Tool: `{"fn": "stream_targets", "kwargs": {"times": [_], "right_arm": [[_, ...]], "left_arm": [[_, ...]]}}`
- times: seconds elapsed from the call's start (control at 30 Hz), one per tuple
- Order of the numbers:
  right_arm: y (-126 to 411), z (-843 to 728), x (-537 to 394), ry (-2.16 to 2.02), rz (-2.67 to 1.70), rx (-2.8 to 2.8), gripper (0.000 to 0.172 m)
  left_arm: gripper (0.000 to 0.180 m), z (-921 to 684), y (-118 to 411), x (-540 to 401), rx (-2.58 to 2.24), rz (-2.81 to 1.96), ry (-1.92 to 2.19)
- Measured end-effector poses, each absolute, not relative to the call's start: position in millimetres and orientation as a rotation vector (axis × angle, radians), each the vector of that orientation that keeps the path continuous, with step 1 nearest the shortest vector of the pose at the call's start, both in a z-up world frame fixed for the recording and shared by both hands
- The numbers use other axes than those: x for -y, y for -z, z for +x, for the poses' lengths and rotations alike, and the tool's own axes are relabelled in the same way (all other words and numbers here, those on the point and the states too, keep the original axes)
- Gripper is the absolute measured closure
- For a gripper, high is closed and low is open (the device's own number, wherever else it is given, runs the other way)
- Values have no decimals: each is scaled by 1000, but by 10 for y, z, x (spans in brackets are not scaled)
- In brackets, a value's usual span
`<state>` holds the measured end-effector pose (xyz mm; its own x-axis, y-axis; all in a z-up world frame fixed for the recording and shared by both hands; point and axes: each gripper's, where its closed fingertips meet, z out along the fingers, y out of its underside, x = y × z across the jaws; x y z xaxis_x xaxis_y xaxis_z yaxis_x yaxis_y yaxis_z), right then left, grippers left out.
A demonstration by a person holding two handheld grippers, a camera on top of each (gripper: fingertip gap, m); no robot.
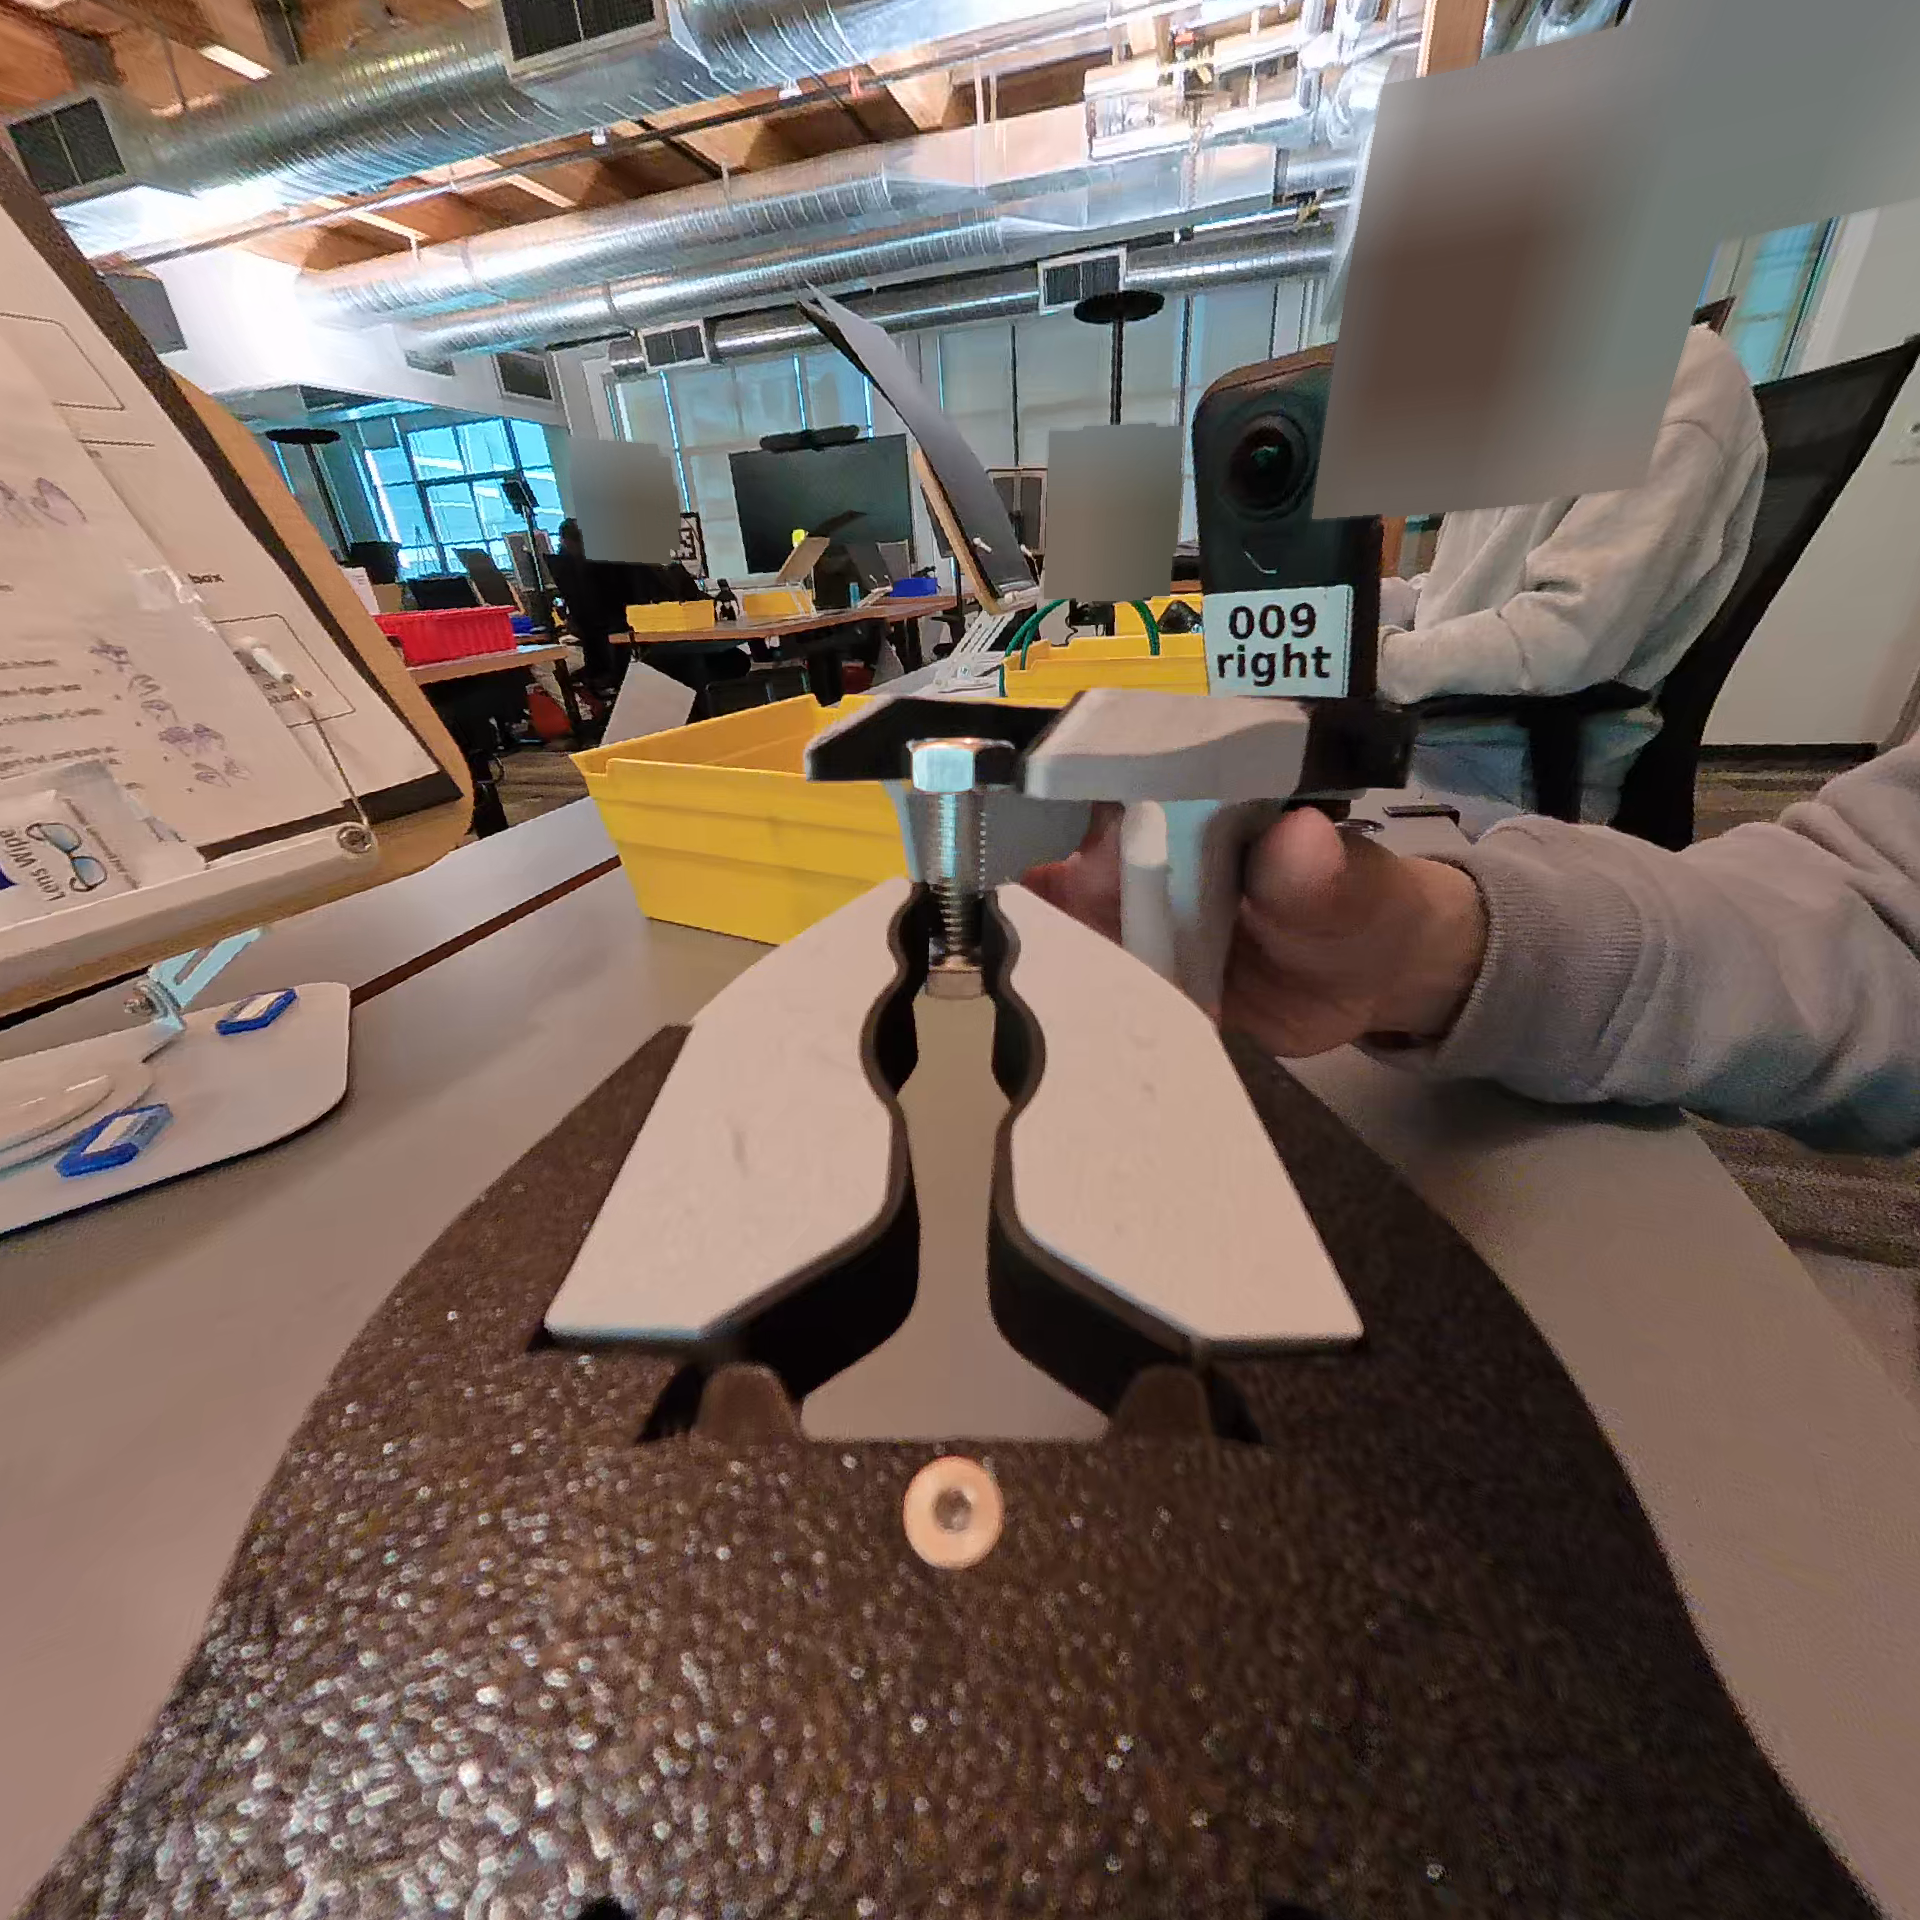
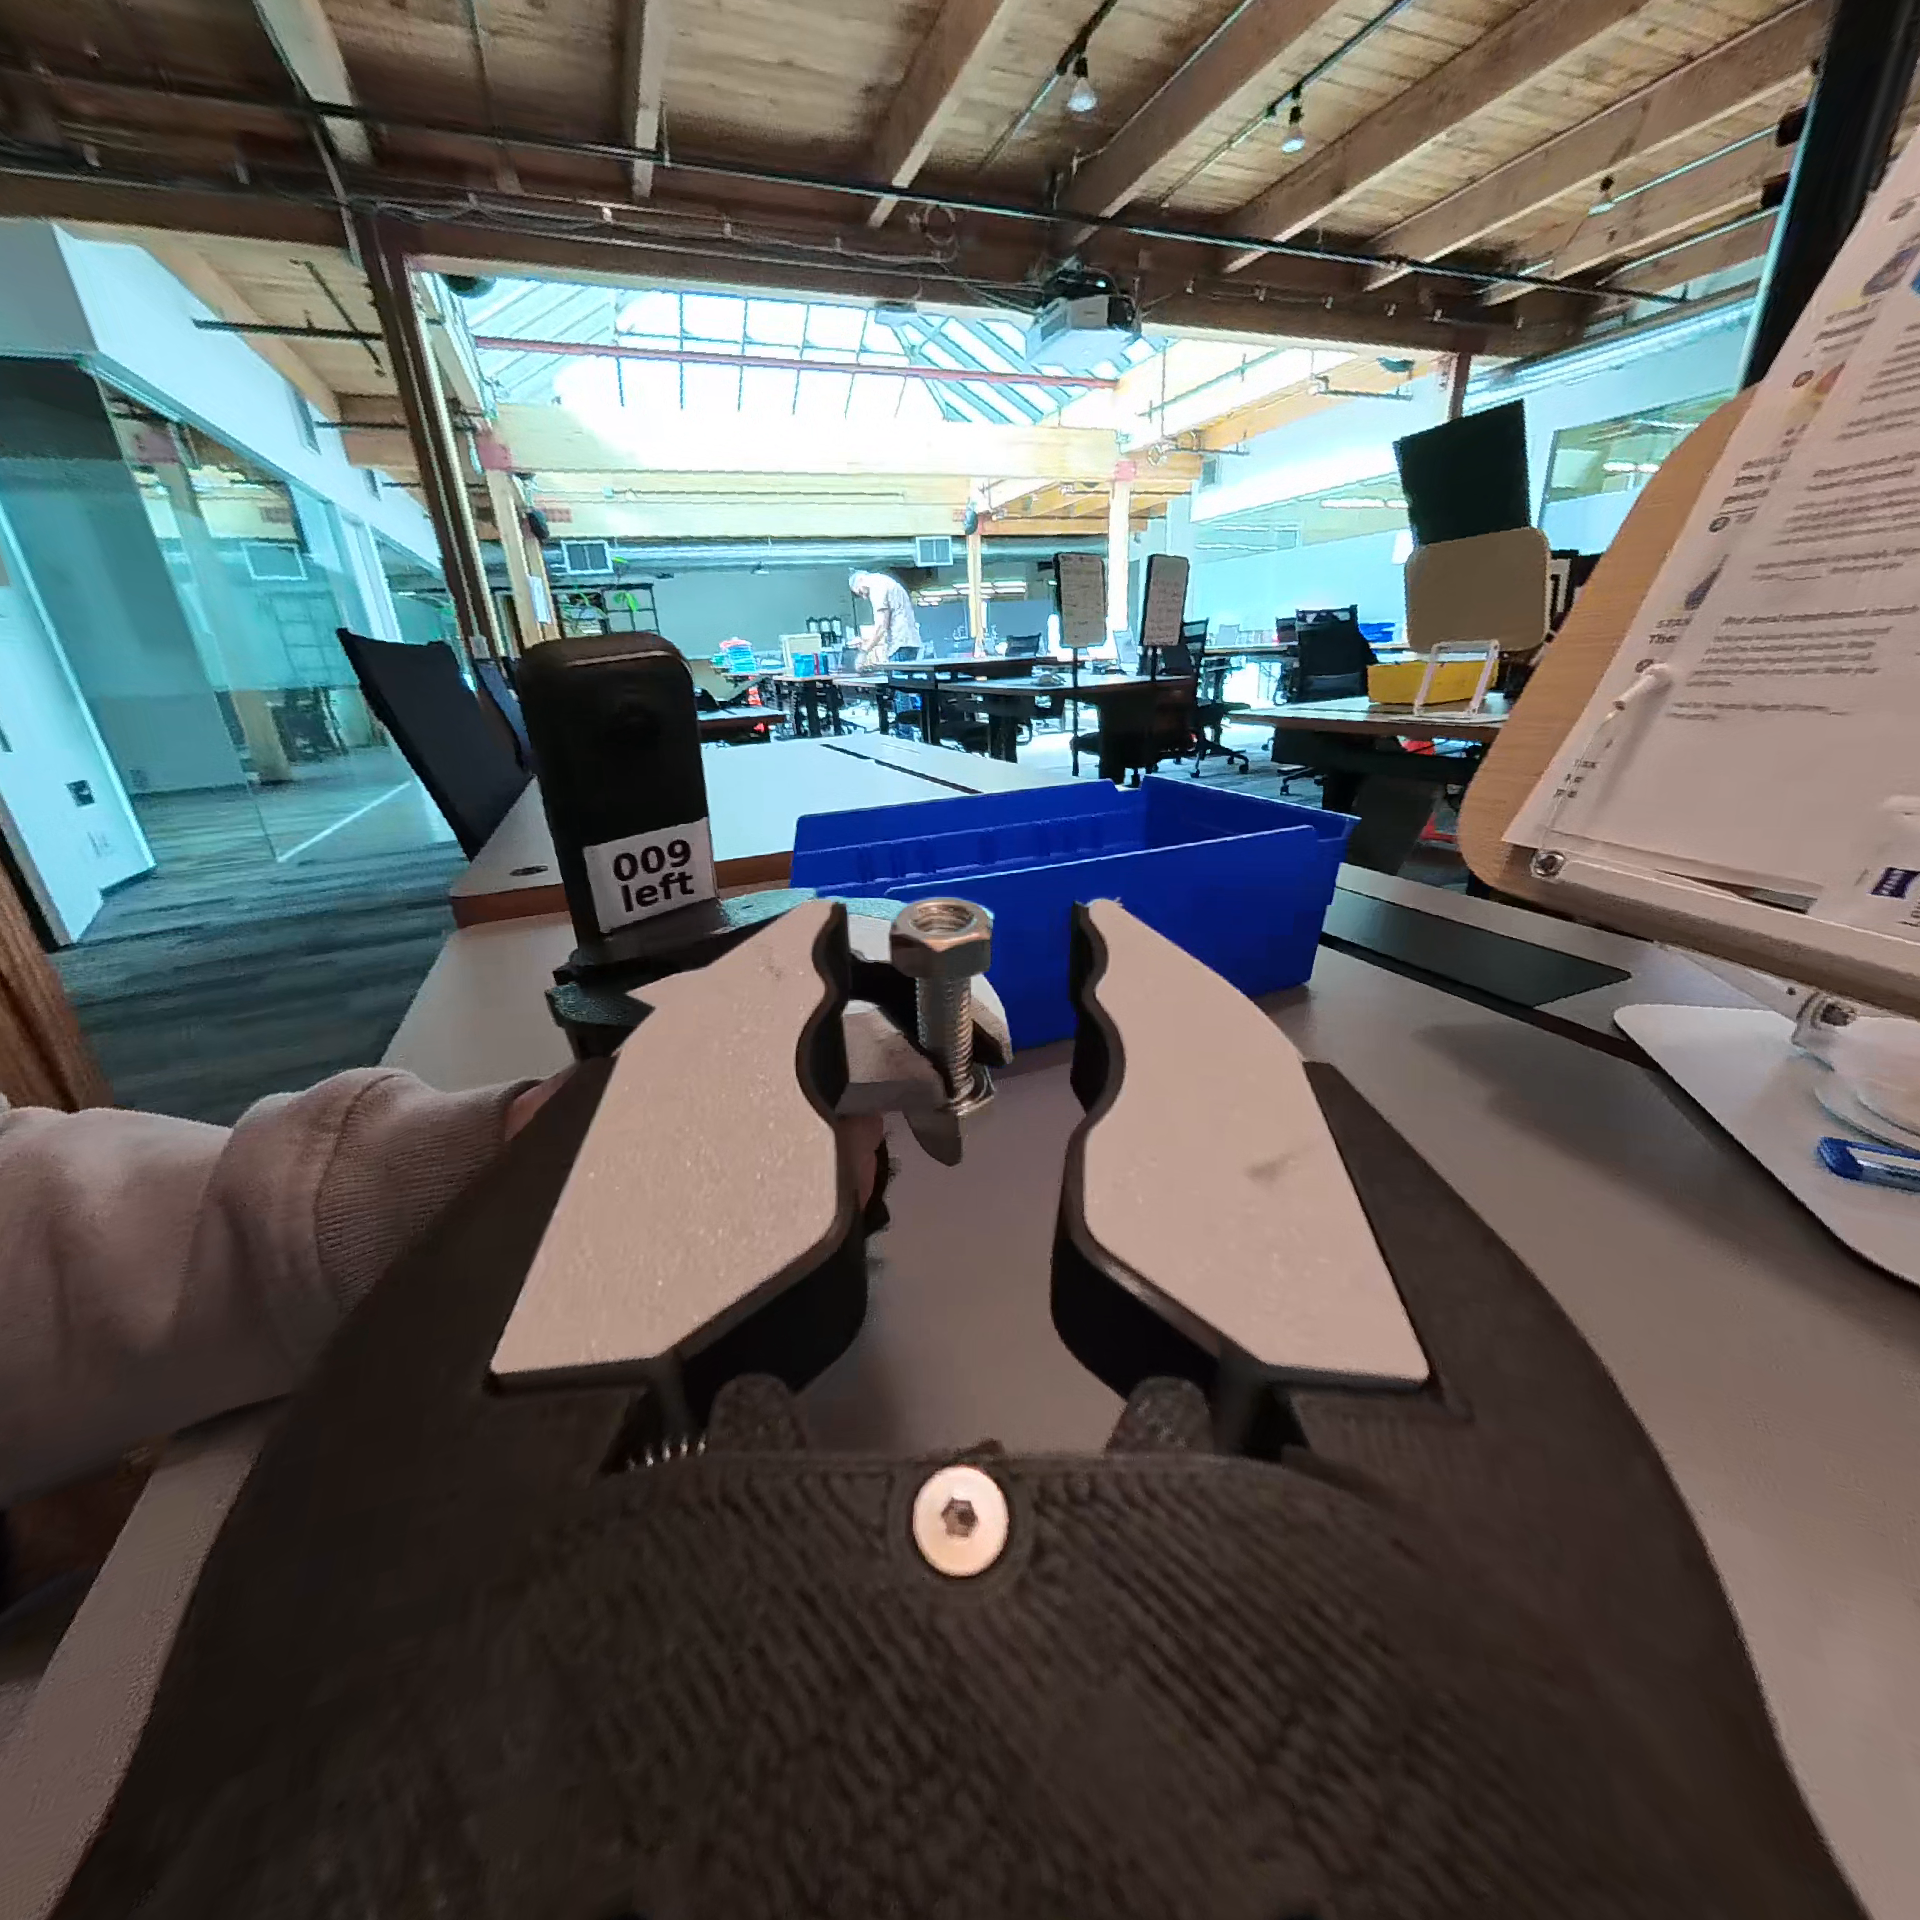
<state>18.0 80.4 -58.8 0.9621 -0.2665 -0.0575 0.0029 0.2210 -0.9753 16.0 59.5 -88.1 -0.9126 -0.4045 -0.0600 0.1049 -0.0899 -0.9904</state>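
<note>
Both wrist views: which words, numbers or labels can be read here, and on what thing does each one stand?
I may not quote writing; its bearers:
Left wrist view, white sticker under black camera: readable.
Right wrist view, white sticker under black camera: readable.
White printed sheets on tilted wooden board: mostly blurred.
Small white packet below them: partly readable.

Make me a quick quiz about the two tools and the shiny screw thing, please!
1. True or false: the left tool grips the upright silver metal bolt by its threaded shaft.
2. In the right wrist view, what colour is the plastic bin beyond the bolt? A green, B blue, C red.
3. Fill in: the right tool's pads are ____ (touching / apart from) the silver hex nut on the bolt's top.

Key: 1 true; 2 B; 3 apart from.
</note>
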Motion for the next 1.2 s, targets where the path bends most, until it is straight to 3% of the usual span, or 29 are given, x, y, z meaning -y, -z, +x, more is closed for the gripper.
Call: {"fn": "stream_targets", "kwargs": {"times": [0.2, 0.3, 0.4, 0.6, 0.87, 1.07, 1.2], "right_arm": [[596, 303, -710, 191, -1338, -277, 127], [562, 448, -564, 209, -1283, -355, 142], [528, 433, -539, 137, -1251, -357, 131], [541, 161, -780, 157, -1307, -228, 130], [574, 175, -784, 183, -1328, -232, 155], [568, 144, -782, 187, -1354, -174, 155], [418, 36, -717, -23, -1245, -143, 155]], "left_arm": [[172, 198, 854, -661, -1812, -361, 2081], [172, 203, 778, -754, -1745, -378, 2146], [172, 227, 803, -764, -1759, -395, 2127], [172, 190, 874, -642, -1827, -338, 2039], [172, 204, 884, -648, -1830, -348, 2032], [172, 176, 875, -637, -1836, -326, 2054], [172, 36, 806, -580, -1844, -232, 2185]]}}
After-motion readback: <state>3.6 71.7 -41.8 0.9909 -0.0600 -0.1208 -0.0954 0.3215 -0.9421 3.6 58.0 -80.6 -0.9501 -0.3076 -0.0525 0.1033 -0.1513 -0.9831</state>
